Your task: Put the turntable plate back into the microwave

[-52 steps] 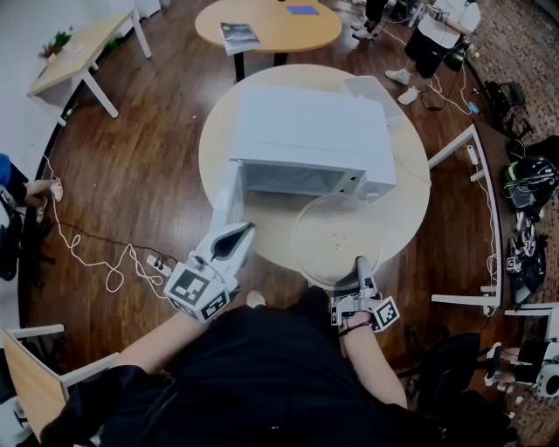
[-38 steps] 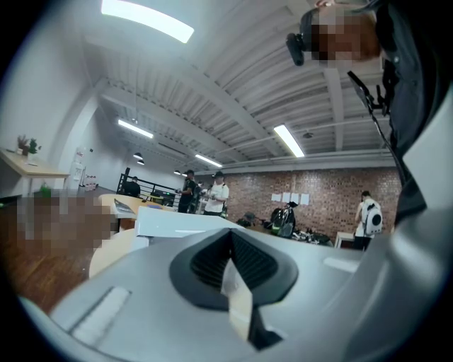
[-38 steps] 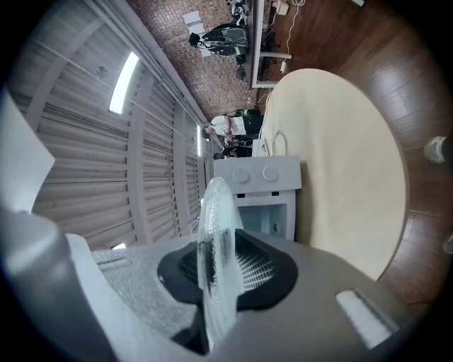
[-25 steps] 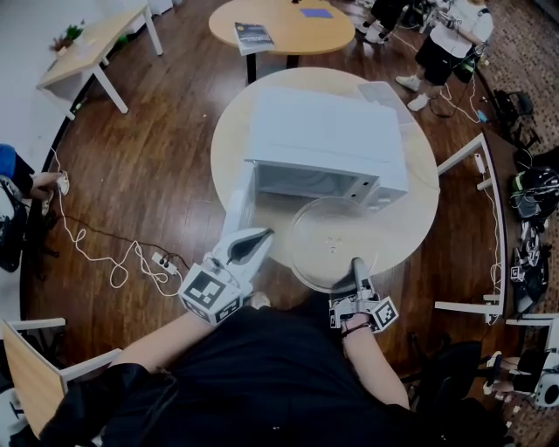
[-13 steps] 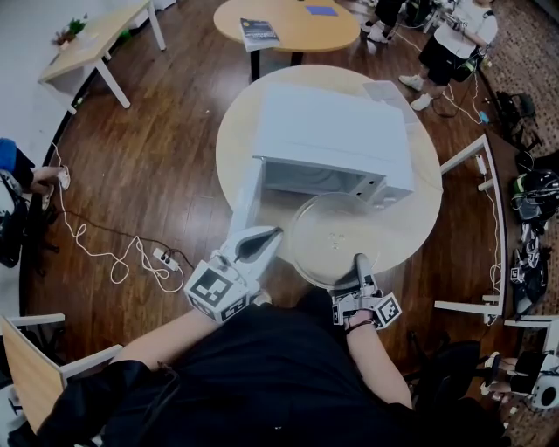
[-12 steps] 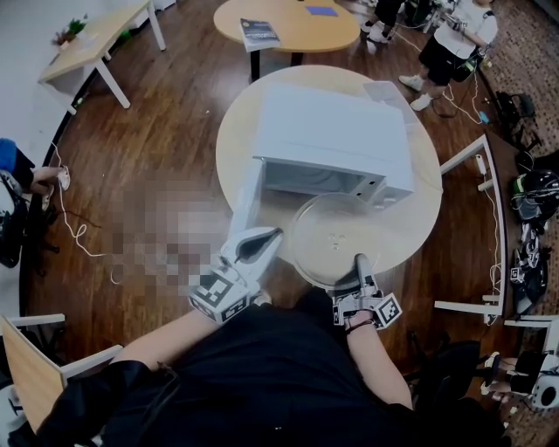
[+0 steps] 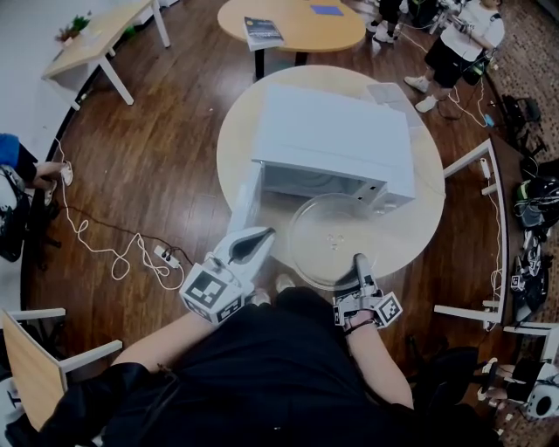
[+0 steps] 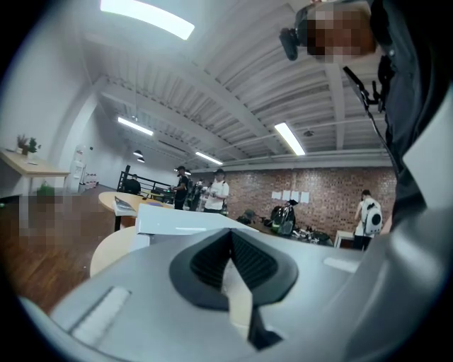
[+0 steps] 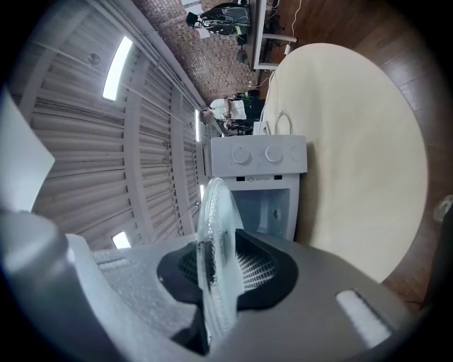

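Observation:
The white microwave (image 7: 336, 135) stands on the round beige table (image 7: 410, 223), its door (image 7: 245, 199) swung open to the left and its cavity (image 9: 265, 205) facing me. A clear glass turntable plate (image 7: 334, 240) is held level just in front of the opening, above the table's near edge. My right gripper (image 7: 359, 261) is shut on the plate's near rim; in the right gripper view the plate (image 9: 212, 233) stands edge-on between the pads. My left gripper (image 7: 255, 241) hovers beside the open door, shut with nothing held, its pads (image 8: 233, 272) together.
A clear lidded box (image 7: 389, 92) lies behind the microwave. A white cable and power strip (image 7: 166, 258) trail on the wood floor at left. A white frame (image 7: 480, 175) stands to the right. Another round table (image 7: 293, 22) and standing people (image 7: 458, 35) are farther back.
Only the head camera has shifted a little; both grippers and the plate keep their places relative to the microwave.

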The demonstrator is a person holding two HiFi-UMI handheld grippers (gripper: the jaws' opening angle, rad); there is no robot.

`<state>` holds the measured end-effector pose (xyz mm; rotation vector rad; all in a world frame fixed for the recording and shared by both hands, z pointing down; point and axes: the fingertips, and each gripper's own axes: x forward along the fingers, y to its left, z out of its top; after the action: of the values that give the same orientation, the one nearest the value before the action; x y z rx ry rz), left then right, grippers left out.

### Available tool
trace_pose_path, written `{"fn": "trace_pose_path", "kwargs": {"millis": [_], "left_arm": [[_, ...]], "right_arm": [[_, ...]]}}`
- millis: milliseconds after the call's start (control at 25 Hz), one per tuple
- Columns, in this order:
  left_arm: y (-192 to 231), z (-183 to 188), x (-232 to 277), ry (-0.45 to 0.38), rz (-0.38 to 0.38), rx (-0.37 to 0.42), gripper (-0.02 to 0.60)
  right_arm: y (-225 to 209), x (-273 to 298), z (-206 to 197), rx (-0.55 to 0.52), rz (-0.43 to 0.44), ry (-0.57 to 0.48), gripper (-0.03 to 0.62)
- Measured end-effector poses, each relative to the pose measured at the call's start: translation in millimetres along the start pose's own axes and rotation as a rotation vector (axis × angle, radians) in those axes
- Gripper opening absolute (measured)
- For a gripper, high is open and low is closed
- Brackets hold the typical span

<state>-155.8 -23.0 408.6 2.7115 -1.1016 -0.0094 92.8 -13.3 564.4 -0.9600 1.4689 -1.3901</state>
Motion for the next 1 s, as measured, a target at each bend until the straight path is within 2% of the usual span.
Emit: {"fn": "trace_pose_path", "kwargs": {"millis": [480, 760, 1000], "left_arm": [[23.5, 3.2, 1.7, 0.020, 0.131, -0.020, 0.005], [22.6, 10.7, -4.6, -0.011, 0.164, 0.009, 0.006], [11.3, 29.2, 1.1, -0.061, 0.146, 0.047, 0.006]], "right_arm": [[-11.8, 27.5, 0.6, 0.036, -0.018, 0.090, 0.051], [-17.7, 37.2, -7.8, 0.066, -0.023, 0.104, 0.051], [-19.9, 46.1, -9.3, 0.074, -0.015, 0.116, 0.051]]}}
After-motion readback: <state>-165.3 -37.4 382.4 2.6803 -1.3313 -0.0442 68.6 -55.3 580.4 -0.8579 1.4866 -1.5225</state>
